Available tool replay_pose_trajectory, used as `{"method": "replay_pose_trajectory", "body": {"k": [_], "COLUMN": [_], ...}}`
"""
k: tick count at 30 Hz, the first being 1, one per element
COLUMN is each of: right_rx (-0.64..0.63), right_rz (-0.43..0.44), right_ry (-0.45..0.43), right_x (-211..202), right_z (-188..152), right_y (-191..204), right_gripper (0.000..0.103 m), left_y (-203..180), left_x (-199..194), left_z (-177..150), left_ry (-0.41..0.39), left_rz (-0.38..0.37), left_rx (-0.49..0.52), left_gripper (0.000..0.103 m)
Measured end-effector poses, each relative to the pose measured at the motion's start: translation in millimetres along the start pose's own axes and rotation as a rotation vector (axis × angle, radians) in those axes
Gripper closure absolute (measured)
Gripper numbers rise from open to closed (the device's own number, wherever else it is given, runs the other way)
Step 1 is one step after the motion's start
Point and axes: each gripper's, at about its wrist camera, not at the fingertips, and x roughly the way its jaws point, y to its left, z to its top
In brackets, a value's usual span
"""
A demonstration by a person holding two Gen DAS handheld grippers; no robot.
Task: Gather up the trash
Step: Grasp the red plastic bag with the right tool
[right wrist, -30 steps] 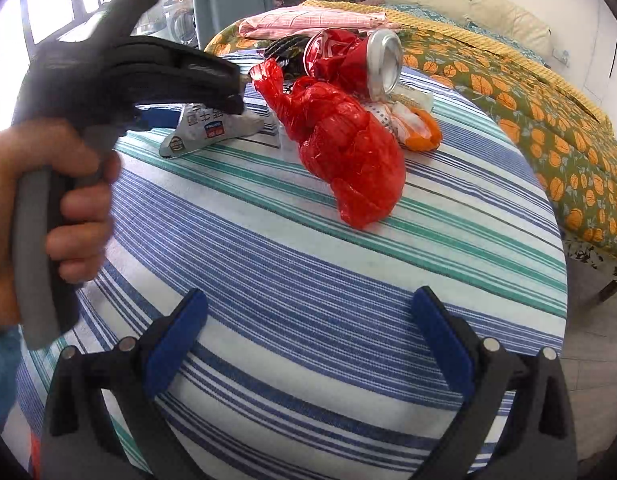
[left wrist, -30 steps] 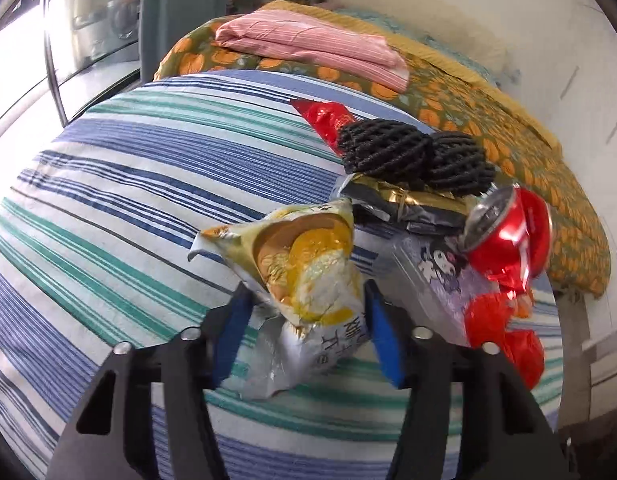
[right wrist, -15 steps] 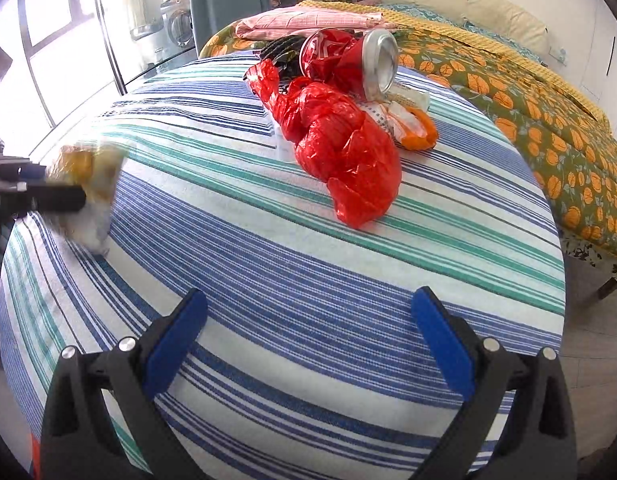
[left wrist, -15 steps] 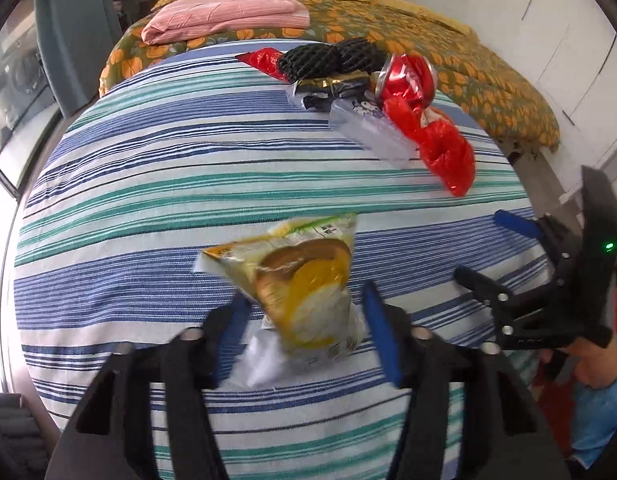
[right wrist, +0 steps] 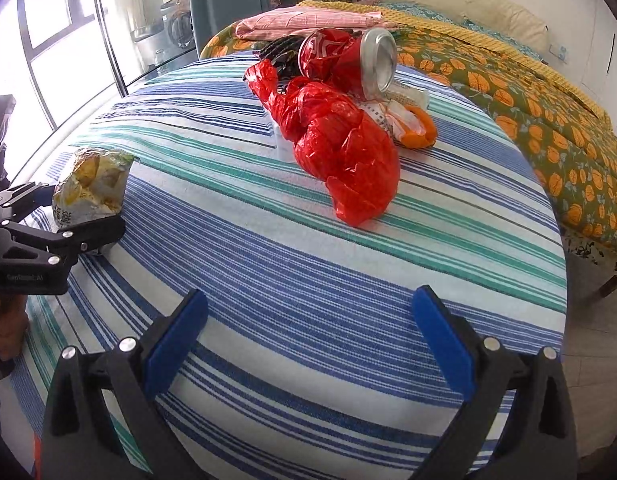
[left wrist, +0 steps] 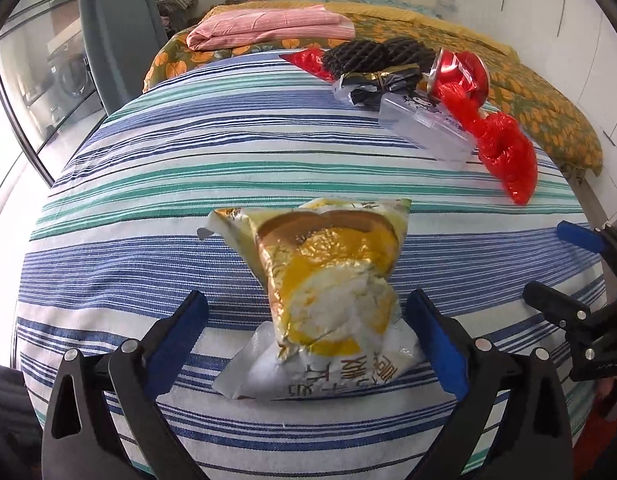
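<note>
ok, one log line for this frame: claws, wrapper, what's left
left claw: opening, yellow wrapper between pads, untouched | right claw: open, empty | remaining: red bag, can

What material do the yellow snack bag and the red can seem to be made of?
Yellow snack bag: probably thin plastic film with a silvery lining; it is glossy, crinkled and printed. Red can: likely thin aluminium; its bare end is matte silver and its painted wall is dented.

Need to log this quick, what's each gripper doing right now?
Left gripper: jaws opening, yellow snack bag between them, not pressed.
Right gripper: open, holding nothing.
</note>
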Motion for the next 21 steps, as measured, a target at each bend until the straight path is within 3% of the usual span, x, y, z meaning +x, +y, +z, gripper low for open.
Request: {"method": "replay_pose_trajectory", "body": {"k": [4,8,10,12,14,15,18,21], "right_rx": [0.011,-0.091,-0.157,-0.198,-0.213,-0.204,-0.123,-0.056], "right_rz": [0.086,0.075,0.121,0.103,0.105,0.118,0.139,0.140], "right_ry": [-0.018,-0.092,-0.015,0.039,0.059,0.071,0.082,0.118], "right_x": [-5,-16,-2,15,24,28,25,8], "right_z": [13,48,64,71,73,72,70,65], "right_y": [-16,-26,-25,-26,-26,-26,-32,-33], "right_gripper": [0.005,0.005,0.005,0.008,0.029,0.051,0.062,0.062], "left_y": [1,0,1,1,1,1,1,0], "left_x": [0,1,1,2,2,2,2,2], "left_z": [0,0,1,1,1,1,1,1], "left_ry": [-0.003,-0.003,-0.002,-0.002,-0.003,-0.003,-0.003,-0.003], "left_rz": [0.002,0.004,0.005,0.004,0.003,0.004,0.004,0.004], "left_rx": [-0.008,-0.011,-0.012,-0.012,-0.012,-0.012,-0.011,-0.011], "left_gripper": [0.005,0.005,0.004,0.004,0.004,0.004,0.004,0.004]}}
